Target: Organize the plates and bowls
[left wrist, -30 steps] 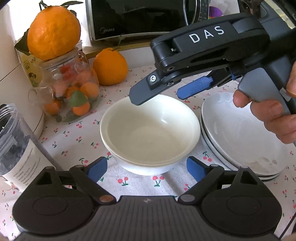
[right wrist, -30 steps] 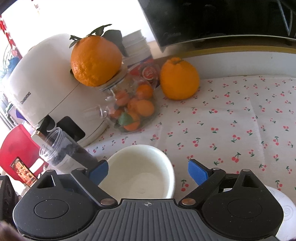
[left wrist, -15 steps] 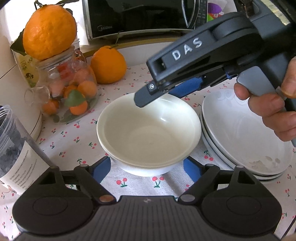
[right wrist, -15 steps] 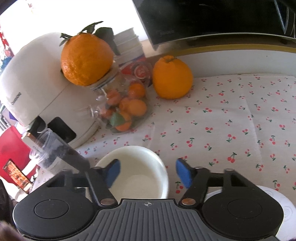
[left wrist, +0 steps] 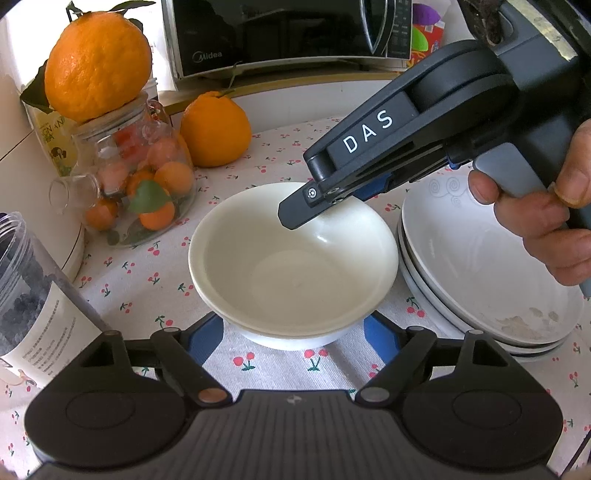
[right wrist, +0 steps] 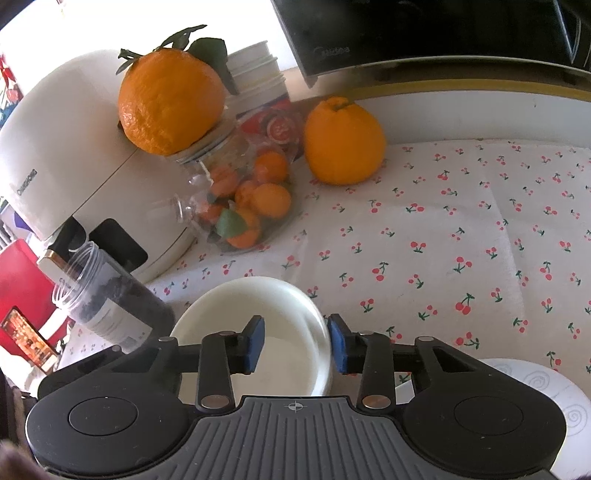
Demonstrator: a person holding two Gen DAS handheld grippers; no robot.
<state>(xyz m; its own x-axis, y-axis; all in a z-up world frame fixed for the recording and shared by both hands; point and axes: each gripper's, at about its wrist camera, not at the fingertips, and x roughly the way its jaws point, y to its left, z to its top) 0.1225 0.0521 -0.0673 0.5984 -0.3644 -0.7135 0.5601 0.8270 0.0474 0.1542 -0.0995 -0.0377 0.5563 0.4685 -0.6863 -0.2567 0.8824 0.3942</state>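
- A cloth [left wrist: 288, 144] printed with small red cherries covers the table; a black microwave [left wrist: 280, 33] stands along the back, and a white appliance [right wrist: 74, 173] at the left.
- A stack of white plates [left wrist: 476, 266] lies on the cloth at the right, just beside the bowls; the top plate has grey swirl marks near its rim.
- Two white bowls [left wrist: 291, 258], one nested in the other, sit on the cloth in the middle.
- A glass jar [left wrist: 136, 177] of small oranges stands left of the bowls, with one large orange [left wrist: 98, 59] balanced on its mouth; a second orange [left wrist: 216, 127] rests on the cloth behind.
- A clear tub [left wrist: 22, 280] with a dark filling leans at the left edge.
- The right gripper [right wrist: 295, 341], held in a hand [left wrist: 546, 221], has just been closing; its blue pads straddle the far rim of the top bowl, one inside, one outside; whether they press the rim cannot be told.
- The left gripper [left wrist: 293, 336] is spread wide at the bowls' near side, its pads either side of the lower bowl and apparently clear of it.
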